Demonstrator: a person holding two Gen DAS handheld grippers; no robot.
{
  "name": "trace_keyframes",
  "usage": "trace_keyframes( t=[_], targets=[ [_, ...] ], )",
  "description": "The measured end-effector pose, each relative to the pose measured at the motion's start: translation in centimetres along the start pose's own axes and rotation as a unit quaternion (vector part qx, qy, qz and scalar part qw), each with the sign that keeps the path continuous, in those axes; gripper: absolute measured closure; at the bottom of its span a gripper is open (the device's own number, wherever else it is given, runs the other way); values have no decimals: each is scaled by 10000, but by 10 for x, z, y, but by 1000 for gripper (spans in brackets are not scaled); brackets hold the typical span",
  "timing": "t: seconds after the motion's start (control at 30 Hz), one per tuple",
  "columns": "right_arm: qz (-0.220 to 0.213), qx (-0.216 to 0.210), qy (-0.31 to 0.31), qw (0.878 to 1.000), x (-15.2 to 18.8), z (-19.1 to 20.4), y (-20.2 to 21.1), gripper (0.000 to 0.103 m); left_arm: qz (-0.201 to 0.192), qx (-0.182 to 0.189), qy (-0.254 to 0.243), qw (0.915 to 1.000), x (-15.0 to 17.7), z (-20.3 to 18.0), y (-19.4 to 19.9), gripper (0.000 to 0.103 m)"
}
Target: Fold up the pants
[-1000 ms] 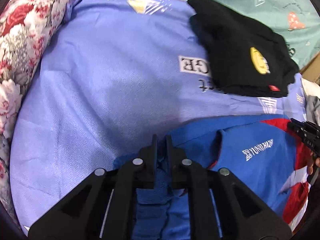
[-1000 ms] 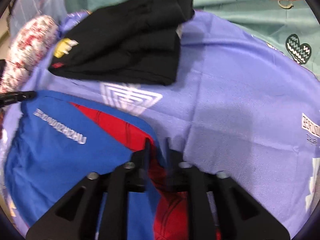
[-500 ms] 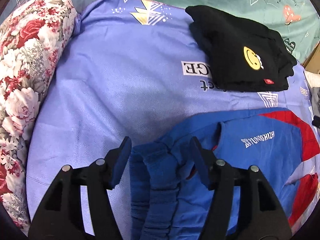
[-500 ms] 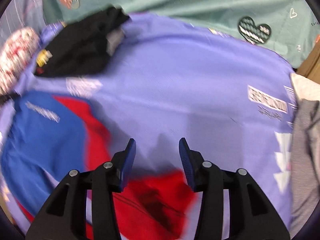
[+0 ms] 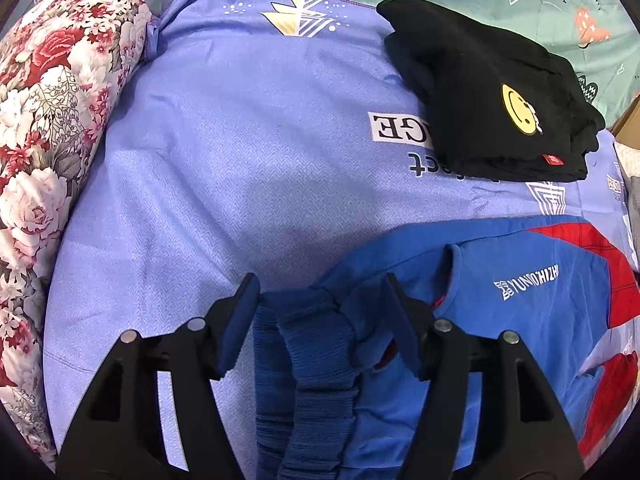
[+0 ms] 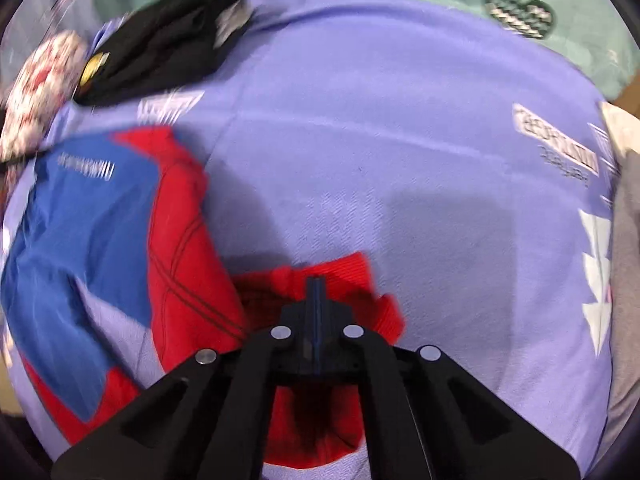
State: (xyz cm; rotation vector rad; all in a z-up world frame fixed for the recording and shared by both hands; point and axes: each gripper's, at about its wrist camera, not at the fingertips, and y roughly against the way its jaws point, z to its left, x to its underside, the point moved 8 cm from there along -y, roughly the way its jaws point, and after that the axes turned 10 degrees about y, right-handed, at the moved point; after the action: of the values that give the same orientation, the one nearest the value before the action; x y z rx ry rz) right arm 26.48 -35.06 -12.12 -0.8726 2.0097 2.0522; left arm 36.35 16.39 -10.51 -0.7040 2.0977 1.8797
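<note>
We see the pants (image 5: 500,320) lying on the purple sheet (image 5: 240,180) — our left gripper (image 5: 320,300) gapes over the waistband (image 5: 316,344), while our right gripper (image 6: 316,280) pinches a red cuff (image 6: 340,276).

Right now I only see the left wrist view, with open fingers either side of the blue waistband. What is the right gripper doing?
Observer: The right gripper is shut on the red cuff of the pants.
Operator: Is the cuff flat there?
Observer: No, it is bunched up at the gripper, though that view is blurred.
Operator: What lies beyond it?
Observer: Purple sheet, and a grey garment at the sheet's right edge, apart from the pants.
</note>
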Motion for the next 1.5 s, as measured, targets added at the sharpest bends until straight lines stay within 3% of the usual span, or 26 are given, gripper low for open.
trace_keyframes(
  t=[0.1,0.17,0.2,0.23,0.27,0.3,0.33,0.37,0.4,0.47,0.53,0.57,0.7,0.73,0.8,0.87,0.93,0.97,1.0,1.03,1.1,1.17,1.2,1.27,1.4,1.5],
  targets=[
    [-519,925,-768,9914,-15,-57,25,103,9,4,-2,10000,-1,0,0,40],
    [-532,1098,-1075,9867,-14,-74,25,103,7,-3,-55,10000,-1,-2,0,40],
    [-377,1346,-1106,9840,-12,-80,21,103,6,-5,-82,10000,-2,-2,0,40],
    [49,1826,-988,9782,-7,-85,13,98,8,-7,-112,9999,-2,-3,0,40],
    [259,1947,-881,9766,-10,-82,7,97,15,0,-142,9999,-2,-3,0,40],
    [270,1668,-782,9825,-13,-71,2,90,23,11,-155,9999,-2,-3,0,39],
    [175,817,-633,9945,-16,-43,-2,58,35,23,-163,9999,-2,-2,0,38],
    [155,429,-449,9979,-18,-24,-2,48,40,29,-167,9998,-1,-2,0,38],
    [174,472,-192,9986,-17,-12,-2,45,50,37,-174,9998,-1,-2,0,38],
    [327,509,109,9981,-12,1,-6,45,83,29,-197,9998,0,0,-3,38],
    [459,62,94,9989,-1,13,-16,45,102,28,-180,9998,1,1,-5,38],
    [552,73,122,9984,4,15,-21,45,119,51,-135,9998,1,2,-7,38],
    [515,-255,10,9983,10,26,-23,83,112,120,-79,9998,3,2,-7,38],
    [456,-213,-5,9987,7,27,-20,85,111,115,-110,9998,3,1,-6,38],
    [155,159,-35,9997,-3,24,-7,86,105,110,-148,9998,3,1,-5,38],
    [-319,590,-557,9962,-16,-7,13,86,95,116,-141,9998,1,2,-3,38],
    [-592,1388,-880,9846,-22,-42,28,84,91,163,-130,9997,0,1,-2,38],
    [-544,1641,-999,9799,-20,-58,27,80,84,195,-138,9997,-1,0,-1,38],
    [-186,1799,-1191,9763,-13,-70,17,56,86,227,-156,9996,-1,-1,-1,38],
    [90,1905,-1282,9732,-8,-84,13,48,101,258,-181,9995,-2,-2,-1,36],
    [15,2154,-1224,9688,-13,-84,17,48,117,293,-279,9991,-2,-5,-2,33],
    [-525,1784,-814,9792,-45,-56,24,43,154,317,-377,9987,-1,-7,-4,30],
    [-693,1162,-464,9897,-60,-27,21,41,188,332,-433,9983,-1,-8,-6,30],
    [-569,678,149,9960,-75,12,5,40,270,407,-475,9977,-1,-10,-10,28],
    [-97,111,1408,9899,-96,91,-36,39,373,468,-652,9961,-5,-13,-18,23],
    [154,1,1869,9823,-109,109,-64,29,491,577,-694,9947,-8,-14,-25,19]
  ],
)
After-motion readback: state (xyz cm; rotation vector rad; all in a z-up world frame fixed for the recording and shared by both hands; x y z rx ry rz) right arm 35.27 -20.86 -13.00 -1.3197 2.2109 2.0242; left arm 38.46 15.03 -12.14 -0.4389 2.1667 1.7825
